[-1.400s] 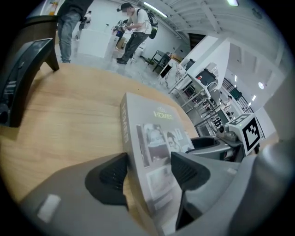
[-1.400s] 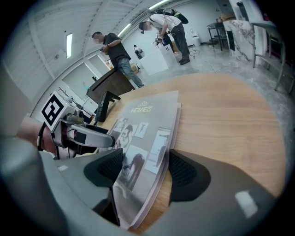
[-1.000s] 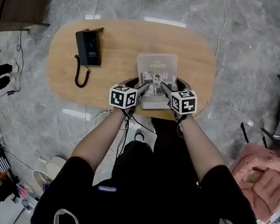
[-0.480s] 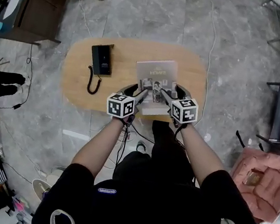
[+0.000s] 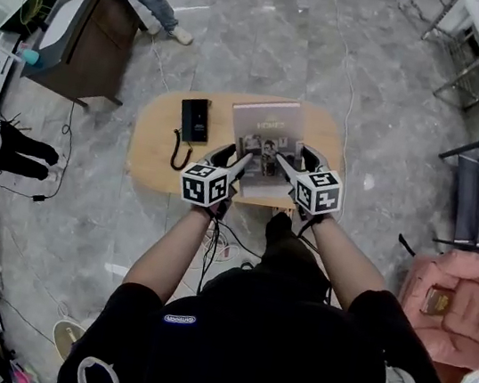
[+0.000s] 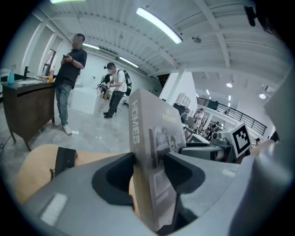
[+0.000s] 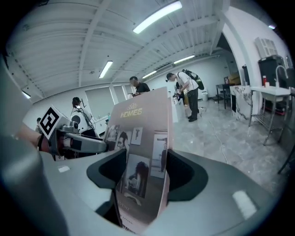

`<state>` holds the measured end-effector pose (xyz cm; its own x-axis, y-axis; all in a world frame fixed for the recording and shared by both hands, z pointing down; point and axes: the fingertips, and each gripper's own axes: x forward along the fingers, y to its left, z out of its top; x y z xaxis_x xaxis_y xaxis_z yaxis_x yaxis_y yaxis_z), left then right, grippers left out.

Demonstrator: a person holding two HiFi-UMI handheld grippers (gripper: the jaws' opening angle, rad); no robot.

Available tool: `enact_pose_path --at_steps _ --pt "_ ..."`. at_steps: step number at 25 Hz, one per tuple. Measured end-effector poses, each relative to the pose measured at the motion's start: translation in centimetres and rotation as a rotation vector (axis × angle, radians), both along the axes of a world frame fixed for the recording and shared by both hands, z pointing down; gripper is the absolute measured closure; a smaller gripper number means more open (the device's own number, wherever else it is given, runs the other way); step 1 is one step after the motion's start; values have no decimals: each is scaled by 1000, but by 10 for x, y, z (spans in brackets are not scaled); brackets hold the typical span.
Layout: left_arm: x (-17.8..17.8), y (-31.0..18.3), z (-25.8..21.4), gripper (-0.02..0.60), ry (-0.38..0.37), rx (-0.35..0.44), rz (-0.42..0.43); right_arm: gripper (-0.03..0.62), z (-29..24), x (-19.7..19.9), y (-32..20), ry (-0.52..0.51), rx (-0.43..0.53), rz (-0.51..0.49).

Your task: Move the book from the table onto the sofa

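step: carry. the book [image 5: 266,134] is off the desk [image 5: 151,150] and in the air over its near edge. by my reading the lift is done and the trip to the sofa is not yet begun.
left tongs [image 6: 148,168]: pinching the book's near left edge by the spine, one pad on the cover and one on the back.
right tongs [image 7: 145,170]: pinching the near right edge the same way, pads pressed on both faces.
book: between the two tongs, cover with "homes" facing up in the head view. it is thin and bows a little in the right gripper view.
on the desk: a black phone [image 5: 195,120] with its cord, left of the book and apart from it.
sofa [image 5: 477,287]: likely the pink cushioned seat at the right of the head view, well apart from the desk. a small brown thing [image 5: 436,301] lies on it.
next move: swing toward the person's right with both tongs moving as one, so the book does not twist. lower it flat on a bare part of the cushion, then spread both tongs.
risk: uneven pull could bend the cover or slip a grip.
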<state>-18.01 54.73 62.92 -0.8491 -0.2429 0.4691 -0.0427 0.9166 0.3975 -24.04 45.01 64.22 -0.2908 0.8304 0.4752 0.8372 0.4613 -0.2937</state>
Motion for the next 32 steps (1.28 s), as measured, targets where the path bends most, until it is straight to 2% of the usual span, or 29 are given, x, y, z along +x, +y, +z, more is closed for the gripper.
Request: enact_pose_path --at_steps 7,13,16,21,28,30,32 --pt "64 -15 -80 380 -106 -30 24 304 -81 65 -16 -117 -39 20" --pt "103 -40 -138 380 -212 -32 61 307 -149 106 -43 -231 -85 68" --pt "111 -65 -164 380 -248 -15 95 309 -181 117 -70 -285 -91 99" --pt "125 -100 -209 387 -310 -2 159 309 -222 135 -110 -313 -119 153" --pt "128 -104 -235 391 -364 38 285 310 -253 152 -121 -379 -123 276" --pt "117 -147 -237 391 -372 44 337 310 -257 148 -165 -397 -129 329" --pt "101 -213 -237 391 -375 44 399 313 -257 139 -233 -404 -142 398"
